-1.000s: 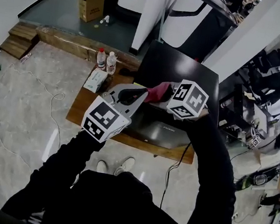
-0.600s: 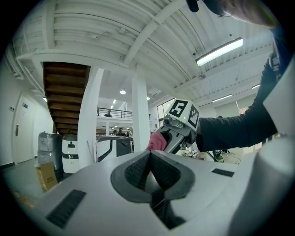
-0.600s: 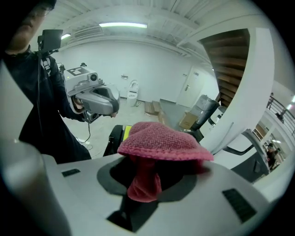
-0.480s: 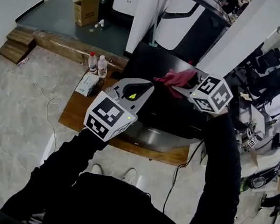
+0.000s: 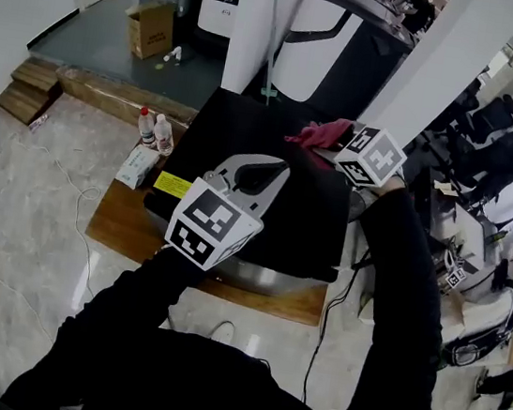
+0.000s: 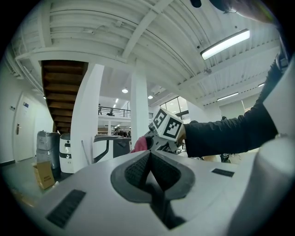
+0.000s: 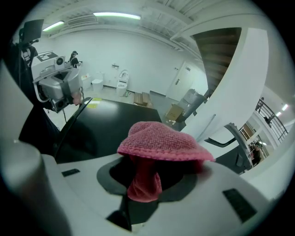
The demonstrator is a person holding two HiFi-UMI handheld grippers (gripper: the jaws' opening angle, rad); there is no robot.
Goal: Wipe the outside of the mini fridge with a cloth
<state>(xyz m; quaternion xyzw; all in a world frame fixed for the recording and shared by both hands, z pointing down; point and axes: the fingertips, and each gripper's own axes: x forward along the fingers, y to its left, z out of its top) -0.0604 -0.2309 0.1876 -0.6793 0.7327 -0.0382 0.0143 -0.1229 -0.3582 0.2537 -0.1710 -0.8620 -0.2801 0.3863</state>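
On my left gripper [image 6: 149,159] camera I see its own jaws pressed together with nothing between them. Just past their tips hangs the right gripper [image 6: 146,143]. Its marker cube [image 6: 167,128] is turned towards me, a pink cloth [image 6: 138,145] is bunched at its front end, and a black sleeve [image 6: 226,133] runs off to the right. Behind stand a white pillar [image 6: 139,115], a brown staircase [image 6: 62,87] (upper left) and a cardboard box [image 6: 44,175] low on the left.
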